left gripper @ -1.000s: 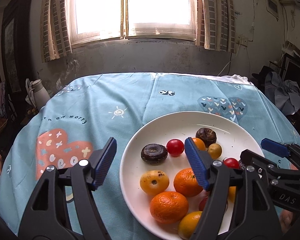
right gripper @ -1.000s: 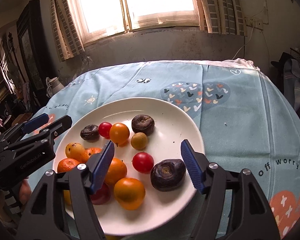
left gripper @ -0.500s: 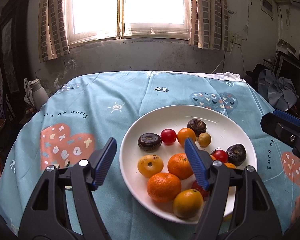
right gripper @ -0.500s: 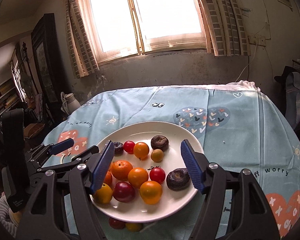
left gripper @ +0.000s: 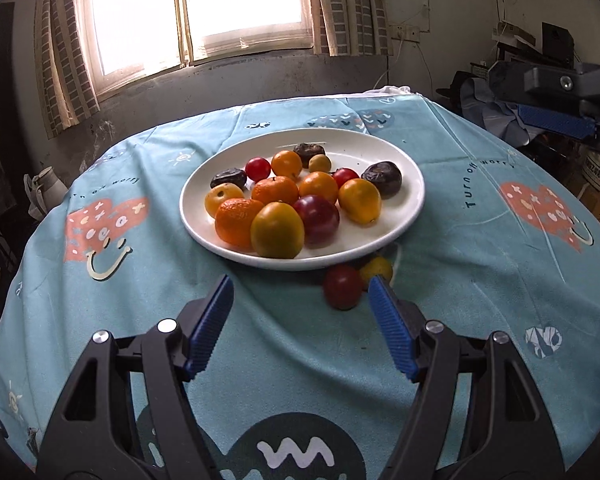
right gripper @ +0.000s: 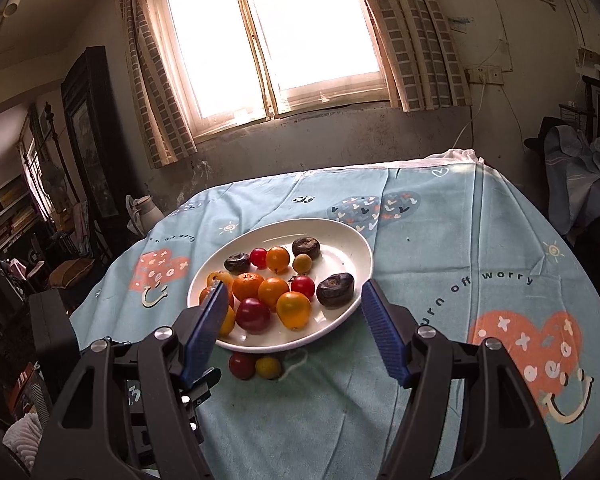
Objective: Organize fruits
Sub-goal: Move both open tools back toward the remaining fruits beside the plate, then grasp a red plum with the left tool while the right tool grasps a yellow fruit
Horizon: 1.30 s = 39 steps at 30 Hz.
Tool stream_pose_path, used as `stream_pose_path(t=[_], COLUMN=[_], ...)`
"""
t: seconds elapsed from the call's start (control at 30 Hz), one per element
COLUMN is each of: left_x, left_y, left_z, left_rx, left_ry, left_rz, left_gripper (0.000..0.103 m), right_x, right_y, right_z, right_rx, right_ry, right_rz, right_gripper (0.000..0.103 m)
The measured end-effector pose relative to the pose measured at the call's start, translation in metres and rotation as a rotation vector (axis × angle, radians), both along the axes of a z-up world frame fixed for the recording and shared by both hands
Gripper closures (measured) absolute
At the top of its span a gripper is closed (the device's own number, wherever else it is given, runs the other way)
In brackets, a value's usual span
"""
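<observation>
Both grippers pulled back from the white plate [left gripper: 410, 216]; jaws apart, empty.
Left gripper [left gripper: 300, 322] and right gripper [right gripper: 292, 330] hover near its front rim. Plate holds heaped fruit; red fruit [left gripper: 342, 286] and yellow fruit [left gripper: 376, 269] lie on the cloth against that rim, and a nudge could roll them away.

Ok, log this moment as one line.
left gripper: open, empty | right gripper: open, empty | plate: holds fruit | red fruit, yellow fruit: on cloth beside plate
</observation>
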<state>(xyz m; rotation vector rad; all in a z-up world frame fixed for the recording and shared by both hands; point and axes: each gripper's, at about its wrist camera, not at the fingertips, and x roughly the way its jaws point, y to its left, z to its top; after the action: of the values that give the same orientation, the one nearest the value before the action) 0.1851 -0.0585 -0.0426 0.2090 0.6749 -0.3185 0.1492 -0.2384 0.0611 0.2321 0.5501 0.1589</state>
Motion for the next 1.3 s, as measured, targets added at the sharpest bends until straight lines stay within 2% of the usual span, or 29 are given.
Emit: stream_pose_path(t=[0.17, 0.33, 0.53, 0.63, 0.87, 0.97, 1.03, 1.1, 1.23, 1.3], left_x=[0.011, 0.018, 0.035, 0.042, 0.049, 0.044, 0.033, 0.022, 0.007, 0.000], left_y=[0.001, -0.008, -0.009, -0.007, -0.008, -0.004, 0.007, 0.026, 0.061, 0.066], left_z=[-0.009, -0.014, -0.021, -0.023, -0.027, -0.025, -0.018, -0.013, -0.008, -0.002], left_rx=[-0.029, -0.022, -0.018, -0.041, -0.040, -0.001, 0.039, 0.046, -0.056, -0.065], left_ry=[0.056, 0.071, 0.107, 0.134, 0.166, 0.143, 0.099, 0.081, 0.101, 0.071], left_rz=[0.001, -0.012, 0.029, 0.028, 0.038, 0.045, 0.084, 0.123, 0.162, 0.169], left_gripper=[0.032, 0.032, 0.032, 0.029, 0.022, 0.022, 0.022, 0.023, 0.023, 0.023], right_x=[0.001, 0.003, 0.004, 0.005, 0.006, 0.005, 0.006, 0.006, 0.012, 0.015], right_y=[-0.010, -0.010, -0.012, -0.011, -0.011, -0.010, -0.010, -0.009, 0.006, 0.021], right_z=[-0.005, -0.007, -0.011, -0.013, -0.014, -0.015, -0.015, -0.017, -0.031, -0.042], right_rx=[0.051, 0.066, 0.089, 0.094, 0.099, 0.097, 0.096, 0.092, 0.096, 0.058], right_ry=[0.037, 0.052, 0.072, 0.081, 0.089, 0.092, 0.094, 0.100, 0.160, 0.199], right_rz=[-0.001, -0.003, 0.001, 0.006, 0.012, 0.015, 0.017, 0.026, 0.092, 0.137], right_gripper=[0.034, 0.034, 0.034, 0.034, 0.034, 0.034, 0.034, 0.033, 0.033, 0.033])
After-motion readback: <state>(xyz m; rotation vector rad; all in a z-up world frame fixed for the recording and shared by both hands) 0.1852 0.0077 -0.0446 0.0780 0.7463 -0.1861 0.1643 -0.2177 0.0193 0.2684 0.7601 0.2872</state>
